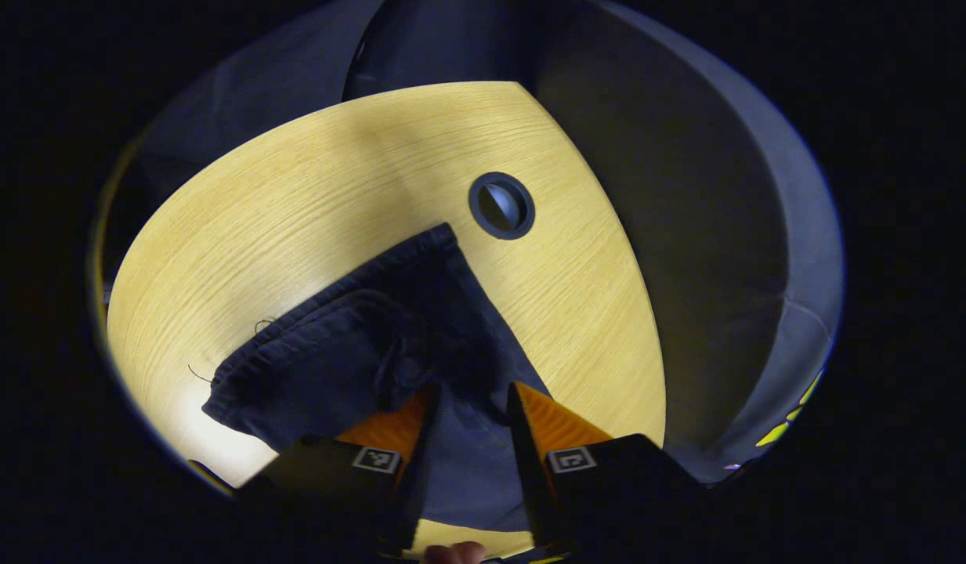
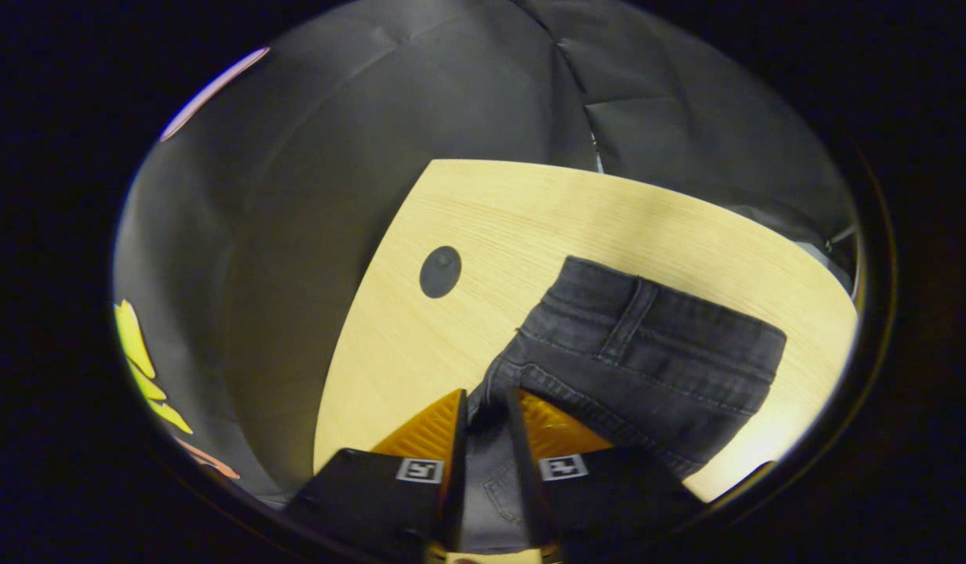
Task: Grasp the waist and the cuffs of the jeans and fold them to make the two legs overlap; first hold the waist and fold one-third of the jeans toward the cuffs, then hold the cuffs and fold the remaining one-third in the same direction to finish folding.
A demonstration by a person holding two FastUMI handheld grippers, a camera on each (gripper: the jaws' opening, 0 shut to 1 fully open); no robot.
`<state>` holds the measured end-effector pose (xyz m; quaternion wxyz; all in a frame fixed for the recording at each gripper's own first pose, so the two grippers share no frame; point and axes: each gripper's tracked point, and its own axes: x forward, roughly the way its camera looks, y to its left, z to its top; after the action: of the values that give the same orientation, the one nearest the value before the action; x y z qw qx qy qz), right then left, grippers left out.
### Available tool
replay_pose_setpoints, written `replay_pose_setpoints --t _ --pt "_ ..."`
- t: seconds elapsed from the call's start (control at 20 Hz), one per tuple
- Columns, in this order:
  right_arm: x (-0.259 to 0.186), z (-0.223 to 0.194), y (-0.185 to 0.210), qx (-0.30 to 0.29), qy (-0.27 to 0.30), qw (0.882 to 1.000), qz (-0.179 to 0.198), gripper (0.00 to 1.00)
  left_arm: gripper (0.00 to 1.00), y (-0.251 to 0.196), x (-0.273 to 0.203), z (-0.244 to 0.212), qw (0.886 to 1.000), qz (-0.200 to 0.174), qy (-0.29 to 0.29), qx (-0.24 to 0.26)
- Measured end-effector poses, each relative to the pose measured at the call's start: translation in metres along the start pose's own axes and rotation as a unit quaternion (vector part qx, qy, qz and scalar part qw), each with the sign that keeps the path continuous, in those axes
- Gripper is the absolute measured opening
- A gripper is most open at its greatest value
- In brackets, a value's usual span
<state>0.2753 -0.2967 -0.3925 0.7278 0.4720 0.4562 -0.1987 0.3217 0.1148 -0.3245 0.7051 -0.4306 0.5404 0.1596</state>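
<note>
Dark jeans lie on a light wooden table (image 1: 310,196). In the left gripper view the cuff end of the jeans (image 1: 334,360) bunches up just ahead of the fingers, both hems showing. My left gripper (image 1: 471,392) is shut on that cloth, which runs back between its fingers. In the right gripper view the waist end of the jeans (image 2: 647,352) spreads to the right, with the waistband and a belt loop (image 2: 627,317) on top. There my right gripper (image 2: 486,399) is shut on the near-left edge of the waist, denim filling the narrow gap between its fingers.
A round cable hole (image 1: 501,205) sits in the table beyond the cuffs; it appears again as the cable hole (image 2: 439,272) left of the waist. Bare table (image 2: 530,219) surrounds the jeans. The table's edges drop off to the dark booth cloth. A person's fingertip (image 1: 455,552) shows at the bottom.
</note>
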Motion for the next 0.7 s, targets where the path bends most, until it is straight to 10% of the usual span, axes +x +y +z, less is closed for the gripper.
replay_pose_setpoints --t 0.1,0.15,0.35,0.5,0.6,0.65,0.7 --pt "-0.008 -0.004 0.008 -0.012 0.000 1.000 0.016 0.65 0.78 -0.017 -0.017 0.013 1.000 -0.001 -0.013 0.016" --pt "-0.014 -0.005 0.010 -0.017 -0.006 1.000 0.019 0.80 0.74 -0.026 -0.026 0.019 1.000 0.000 -0.018 0.023" --pt "-0.048 0.002 0.019 -0.122 -0.071 0.990 0.010 0.96 0.87 -0.088 -0.096 0.059 0.992 -0.025 -0.092 0.078" --pt "-0.102 0.001 0.046 -0.257 -0.149 0.955 0.026 0.97 0.87 -0.162 -0.187 0.087 0.955 -0.055 -0.215 0.196" --pt "-0.155 -0.005 0.075 -0.331 -0.222 0.914 0.070 0.97 0.87 -0.206 -0.253 0.092 0.918 -0.066 -0.293 0.258" --pt "-0.183 -0.014 0.087 -0.360 -0.252 0.893 0.096 0.98 0.87 -0.160 -0.265 0.015 0.898 -0.075 -0.328 0.284" --pt "-0.211 -0.026 0.093 -0.385 -0.275 0.873 0.116 0.94 0.91 -0.212 -0.260 0.054 0.879 -0.078 -0.357 0.308"
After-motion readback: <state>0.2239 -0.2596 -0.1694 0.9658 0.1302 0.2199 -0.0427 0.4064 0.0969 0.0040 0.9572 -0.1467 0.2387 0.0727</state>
